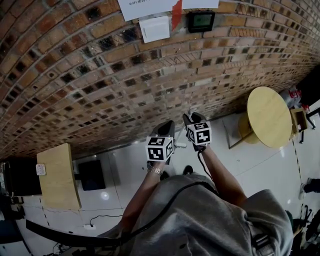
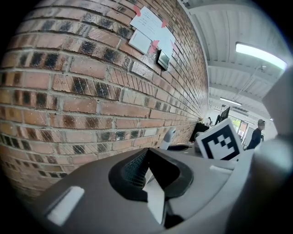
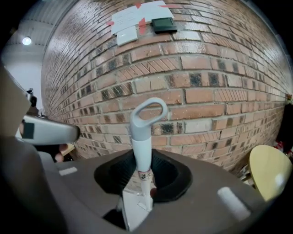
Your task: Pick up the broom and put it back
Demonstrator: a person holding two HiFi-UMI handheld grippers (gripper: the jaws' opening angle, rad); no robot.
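- White and grey, standing upright with its loop at the top: showing the broom handle (image 3: pixel 142 146) close in front of the brick wall (image 3: pixel 215 68).
- Pinching that handle low on its white shaft between the pads of the right gripper (image 3: pixel 143 176), the jaws being held partly apart by it.
- Holding the left gripper (image 2: pixel 146 171) just beside the right one, its jaws pressing together on nothing; glimpsing the handle's loop beyond it in the left gripper view.
- Pointing both grippers toward the wall, as seen in the head view.
- Displaying, higher on the bricks, taped papers (image 1: pixel 150 7), a white switch plate (image 1: pixel 155 29) and a small dark screen (image 1: pixel 201 21).
- Placing a round yellow table (image 1: pixel 269 116) near the wall's foot at the right, and a pale wooden cabinet (image 1: pixel 57 175) at the left, on the white tiled floor (image 1: pixel 130 165).
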